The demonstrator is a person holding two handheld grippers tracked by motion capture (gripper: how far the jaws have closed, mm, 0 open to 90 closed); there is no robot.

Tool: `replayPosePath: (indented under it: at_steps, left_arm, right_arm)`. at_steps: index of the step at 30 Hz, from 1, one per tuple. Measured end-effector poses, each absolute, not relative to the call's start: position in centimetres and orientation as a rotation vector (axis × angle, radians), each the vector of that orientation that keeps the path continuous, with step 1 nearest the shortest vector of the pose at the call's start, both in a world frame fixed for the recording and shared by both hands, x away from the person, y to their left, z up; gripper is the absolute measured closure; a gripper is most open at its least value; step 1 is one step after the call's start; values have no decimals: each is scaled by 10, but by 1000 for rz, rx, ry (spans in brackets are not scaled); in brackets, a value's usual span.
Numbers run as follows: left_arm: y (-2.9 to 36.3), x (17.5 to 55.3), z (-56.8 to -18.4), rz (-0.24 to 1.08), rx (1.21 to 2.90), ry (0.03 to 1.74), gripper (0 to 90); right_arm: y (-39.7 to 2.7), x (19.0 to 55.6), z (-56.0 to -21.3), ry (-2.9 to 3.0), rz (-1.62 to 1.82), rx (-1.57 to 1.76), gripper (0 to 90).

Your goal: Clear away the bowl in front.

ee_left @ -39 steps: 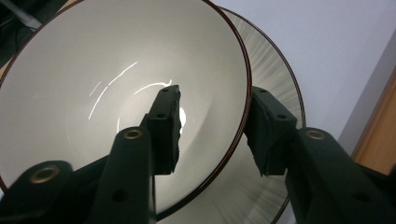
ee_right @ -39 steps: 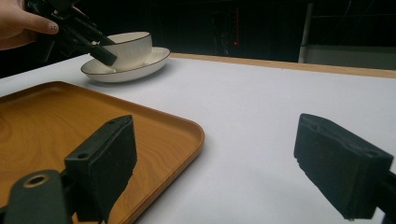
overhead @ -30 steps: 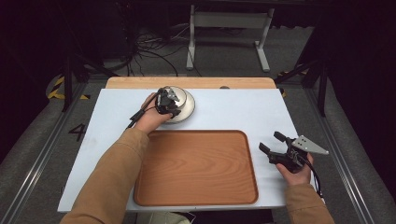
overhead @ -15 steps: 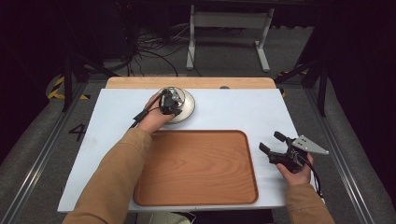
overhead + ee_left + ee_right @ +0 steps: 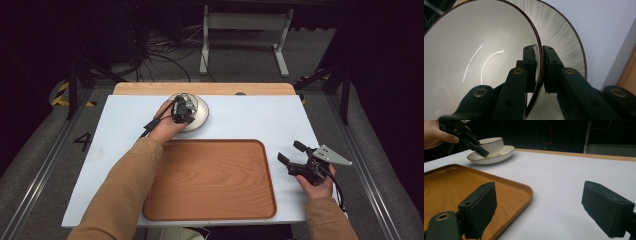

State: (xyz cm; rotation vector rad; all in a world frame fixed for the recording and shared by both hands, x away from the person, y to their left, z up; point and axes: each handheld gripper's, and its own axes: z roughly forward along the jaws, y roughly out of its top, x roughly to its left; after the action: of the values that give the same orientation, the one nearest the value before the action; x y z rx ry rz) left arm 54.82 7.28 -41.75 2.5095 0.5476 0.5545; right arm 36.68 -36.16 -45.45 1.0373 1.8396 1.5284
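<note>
A white cup [image 5: 492,144] with a thin dark rim stands on a white saucer [image 5: 501,153] at the back of the table, left of centre. My left gripper [image 5: 539,53] is shut on the cup's rim, one jaw inside the cup [image 5: 474,57] and one outside, with the streaked saucer [image 5: 566,42] behind. In the high view the left gripper [image 5: 186,111] sits over the saucer [image 5: 201,114]. My right gripper [image 5: 288,151] is open and holds nothing. It hovers low over the white table, just right of the wooden tray [image 5: 210,180]. Its jaws stand wide apart in the right gripper view [image 5: 541,205].
The wooden tray [image 5: 451,185] lies bare at the front middle of the table, its raised edge close to my right gripper. A wooden strip [image 5: 205,88] runs along the table's far edge. Cables and a metal stand are on the floor beyond.
</note>
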Motion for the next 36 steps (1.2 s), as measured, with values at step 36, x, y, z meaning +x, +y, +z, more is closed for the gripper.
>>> replayPosePath:
  at_steps: [36]
  left_arm:
    - [82, 504, -342, 532, 2446, 494, 815]
  right_arm:
    - [-362, 367, -454, 1839, 1530, 1048, 117]
